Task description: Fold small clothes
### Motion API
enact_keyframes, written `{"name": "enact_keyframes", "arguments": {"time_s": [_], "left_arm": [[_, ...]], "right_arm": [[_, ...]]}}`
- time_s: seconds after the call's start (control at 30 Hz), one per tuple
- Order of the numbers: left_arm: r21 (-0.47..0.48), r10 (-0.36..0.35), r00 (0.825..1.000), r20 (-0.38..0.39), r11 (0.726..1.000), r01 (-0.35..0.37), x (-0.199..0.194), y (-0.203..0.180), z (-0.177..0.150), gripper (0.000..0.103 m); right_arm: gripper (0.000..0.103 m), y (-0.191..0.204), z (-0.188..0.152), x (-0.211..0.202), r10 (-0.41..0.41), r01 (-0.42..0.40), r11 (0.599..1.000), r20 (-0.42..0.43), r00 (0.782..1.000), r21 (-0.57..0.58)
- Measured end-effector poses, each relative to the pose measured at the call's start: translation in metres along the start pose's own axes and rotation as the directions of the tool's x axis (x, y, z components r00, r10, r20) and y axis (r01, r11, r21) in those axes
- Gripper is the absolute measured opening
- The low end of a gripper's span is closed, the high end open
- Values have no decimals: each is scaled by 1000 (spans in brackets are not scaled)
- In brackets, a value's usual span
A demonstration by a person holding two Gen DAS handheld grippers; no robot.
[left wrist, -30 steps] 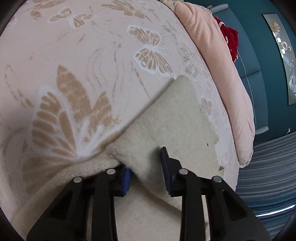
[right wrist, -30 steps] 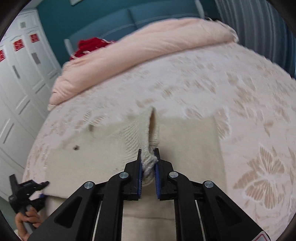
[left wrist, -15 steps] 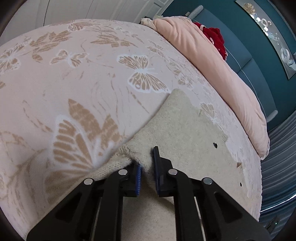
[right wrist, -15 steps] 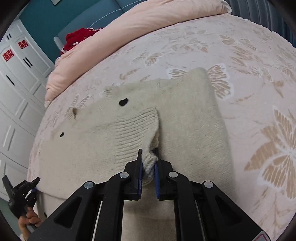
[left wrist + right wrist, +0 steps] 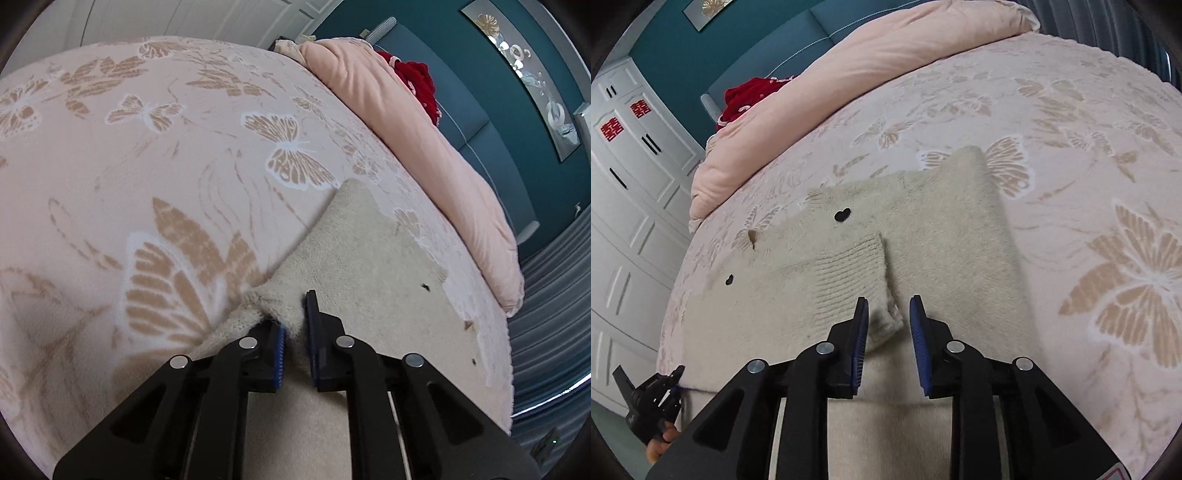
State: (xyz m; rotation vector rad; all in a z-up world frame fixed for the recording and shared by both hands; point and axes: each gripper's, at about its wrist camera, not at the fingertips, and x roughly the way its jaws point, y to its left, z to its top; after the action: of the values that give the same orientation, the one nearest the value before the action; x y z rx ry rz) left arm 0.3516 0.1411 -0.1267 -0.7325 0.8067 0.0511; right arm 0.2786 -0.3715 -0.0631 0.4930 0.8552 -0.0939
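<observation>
A small cream knit sweater [image 5: 945,236] with black heart marks lies flat on the bed. Its ribbed sleeve cuff [image 5: 853,269] is folded across the body. My right gripper [image 5: 888,325] is open, with the cuff's end lying loose between the fingers. My left gripper [image 5: 293,321] is shut on a fold of the sweater's edge [image 5: 273,299] at the sweater's [image 5: 373,273] near left side. The left gripper also shows small at the bottom left of the right wrist view [image 5: 653,402].
The bed has a pink butterfly-pattern cover [image 5: 155,155]. A rolled pink duvet [image 5: 871,59] and a red item [image 5: 750,96] lie along the far side. White wardrobe doors [image 5: 631,177] stand beyond the bed's left edge in the right wrist view.
My right gripper has opened and let go of the sleeve cuff, which now lies on the sweater. My left gripper has closed onto the sweater's edge and holds it.
</observation>
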Motion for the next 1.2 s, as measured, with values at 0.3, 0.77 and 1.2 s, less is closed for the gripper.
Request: {"name": "enact_keyframes", "arguments": {"time_s": [0.3, 0.77, 1.2], "left_arm": [[87, 61, 994, -93, 995, -53, -102, 58, -31, 64], [-81, -140, 938, -317, 989, 120, -176, 90, -134, 92], [12, -81, 939, -336, 996, 90, -206, 70, -118, 7]], "right_arm": [[63, -51, -112, -104, -183, 180, 983, -60, 981, -44], [87, -66, -226, -167, -21, 40, 994, -186, 982, 102], [11, -18, -193, -193, 111, -106, 994, -164, 980, 40]]}}
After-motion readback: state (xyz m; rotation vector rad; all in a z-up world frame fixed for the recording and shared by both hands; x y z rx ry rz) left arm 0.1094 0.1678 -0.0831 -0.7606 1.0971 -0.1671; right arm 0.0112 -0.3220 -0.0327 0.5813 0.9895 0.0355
